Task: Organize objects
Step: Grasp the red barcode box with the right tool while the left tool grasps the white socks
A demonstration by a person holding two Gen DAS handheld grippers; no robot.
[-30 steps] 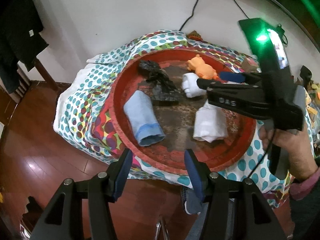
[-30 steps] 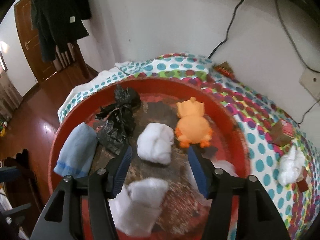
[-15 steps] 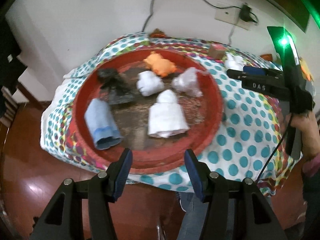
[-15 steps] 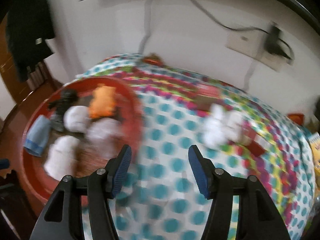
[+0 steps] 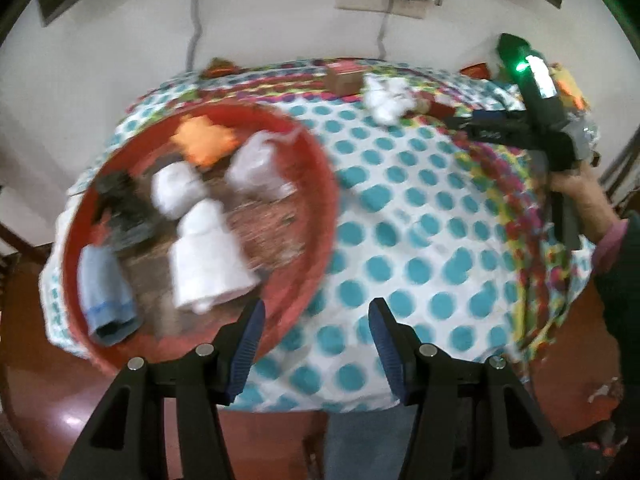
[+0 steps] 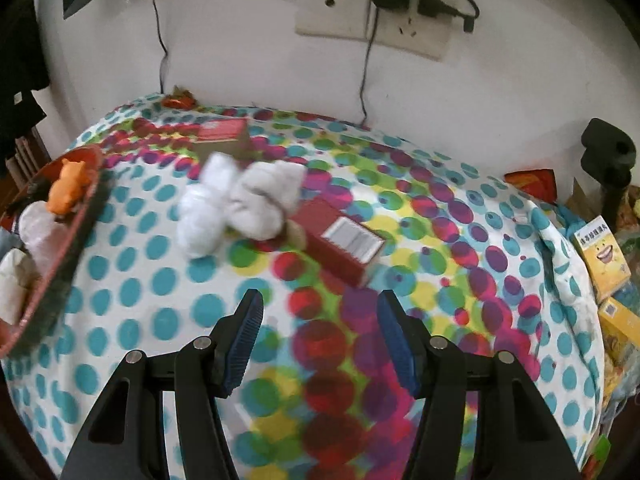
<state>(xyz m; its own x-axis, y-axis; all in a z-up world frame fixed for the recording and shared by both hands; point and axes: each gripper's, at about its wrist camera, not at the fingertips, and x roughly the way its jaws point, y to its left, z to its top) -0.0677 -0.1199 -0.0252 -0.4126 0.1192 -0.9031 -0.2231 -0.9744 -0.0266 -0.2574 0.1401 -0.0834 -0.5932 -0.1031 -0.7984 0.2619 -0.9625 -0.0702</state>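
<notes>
A round red tray on the spotted tablecloth holds a blue rolled cloth, white cloths, a black bag and an orange toy. White bundles lie on the cloth beside a red box and a brown box. My left gripper is open and empty over the table's near edge. My right gripper is open and empty, short of the white bundles; it shows in the left wrist view.
The tray's rim is at the left in the right wrist view. Yellow boxes stand at the right table edge. A wall socket with cables is behind. A black object stands at the far right.
Both grippers swung right, away from the tray. The right gripper left the tray and now faces the white bundles and red box. Both stayed open.
</notes>
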